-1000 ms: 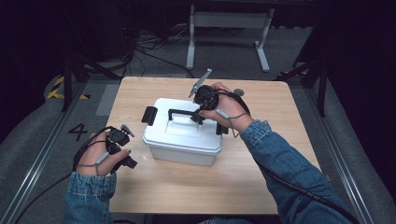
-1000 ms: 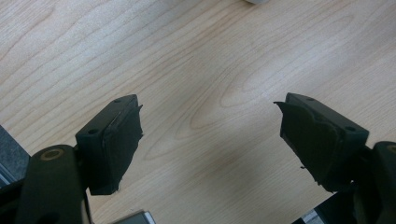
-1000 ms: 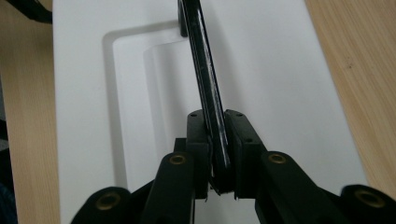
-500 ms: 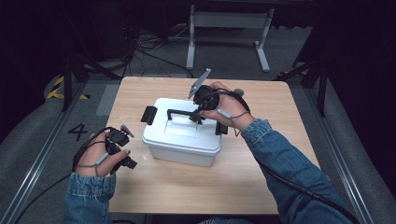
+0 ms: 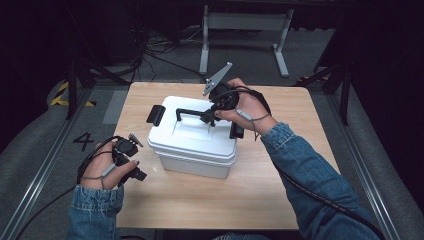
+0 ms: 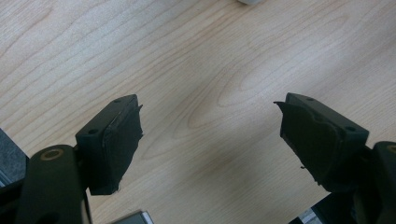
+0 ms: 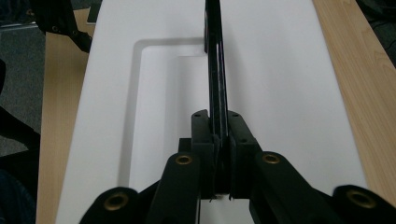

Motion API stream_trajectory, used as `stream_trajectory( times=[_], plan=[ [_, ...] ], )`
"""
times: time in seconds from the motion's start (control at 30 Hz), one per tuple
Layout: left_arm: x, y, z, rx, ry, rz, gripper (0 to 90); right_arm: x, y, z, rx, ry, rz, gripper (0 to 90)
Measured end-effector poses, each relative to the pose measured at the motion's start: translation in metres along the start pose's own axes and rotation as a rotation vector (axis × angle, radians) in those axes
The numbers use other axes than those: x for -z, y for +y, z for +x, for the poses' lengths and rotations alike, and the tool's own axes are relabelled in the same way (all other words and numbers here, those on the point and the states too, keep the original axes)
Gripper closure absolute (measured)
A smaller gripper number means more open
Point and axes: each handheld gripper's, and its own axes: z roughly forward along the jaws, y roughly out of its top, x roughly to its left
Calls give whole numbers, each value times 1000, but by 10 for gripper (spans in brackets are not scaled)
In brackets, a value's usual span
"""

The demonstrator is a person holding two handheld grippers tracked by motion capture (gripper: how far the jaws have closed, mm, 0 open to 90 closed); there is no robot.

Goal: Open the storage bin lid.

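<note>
A white lidded box (image 5: 192, 145) stands on the wooden table (image 5: 300, 115), with a black handle (image 5: 192, 113) raised above its lid (image 7: 280, 70) and black latches at both ends. My right gripper (image 5: 207, 118) is shut on that black handle (image 7: 215, 70), which runs straight away from the jaws in the right gripper view. My left gripper (image 5: 137, 172) hangs over the table's left front edge, apart from the box. Its jaws stand open over bare wood (image 6: 210, 93), with nothing between the pads (image 6: 119, 140).
A black latch (image 5: 155, 114) sticks out from the box's left end. Beyond the table stands a grey metal frame (image 5: 245, 30), with cables on the floor. A floor rail with a painted "4" (image 5: 82, 141) runs along the left. Bare wood lies in front of the box.
</note>
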Motion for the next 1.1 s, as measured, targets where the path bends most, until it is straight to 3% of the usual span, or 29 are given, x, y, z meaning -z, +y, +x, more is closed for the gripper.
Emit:
stream_trajectory(
  times=[0.4,0.67,0.73,0.87,0.93,0.97,1.1],
  plan=[
    [0,1,1,-12,6,0,214,23,5,6,7,-16,-42,845],
    [-1,1,1,1,-4,3,214,42,-3,4,-11,-36,-53,845],
    [-1,1,2,-15,3,1,214,44,-4,4,-10,-39,-54,845],
    [0,0,1,10,-13,9,214,60,-14,2,-20,-55,-66,845],
    [-1,0,0,9,-11,8,213,67,-21,2,-32,-61,-64,845],
    [-1,1,2,-12,4,2,213,71,-26,1,-35,-65,-65,845],
    [-2,2,1,-11,0,8,214,85,-45,0,-64,-88,-64,845]
  ],
)
